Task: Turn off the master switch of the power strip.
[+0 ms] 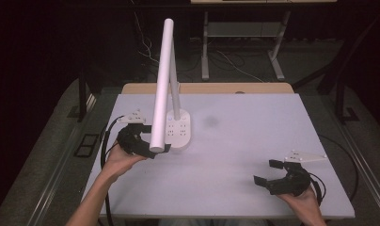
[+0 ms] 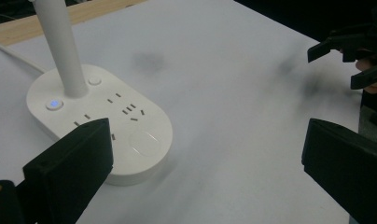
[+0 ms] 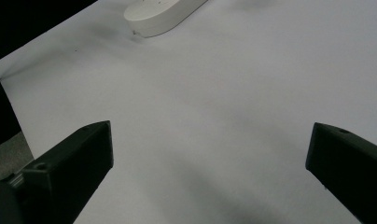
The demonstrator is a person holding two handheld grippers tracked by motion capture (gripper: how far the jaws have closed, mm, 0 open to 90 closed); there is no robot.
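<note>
- L gripper (image 1: 153, 143): jaws spread wide, just beside lamp base (image 1: 178, 129), not touching.
- R gripper (image 1: 268, 173): jaws spread, holding nothing, well apart from lamp.
- Lamp base sits far-left on surface (image 1: 254, 141).

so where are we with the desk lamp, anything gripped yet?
Nothing gripped yet. Done: the left tongs have reached the desk lamp, open beside its base, where a blue button light glows. In hand: the approach to the lamp. Left: any contact or grasp; the right tongs sit open over bare table, apart from the lamp.
</note>
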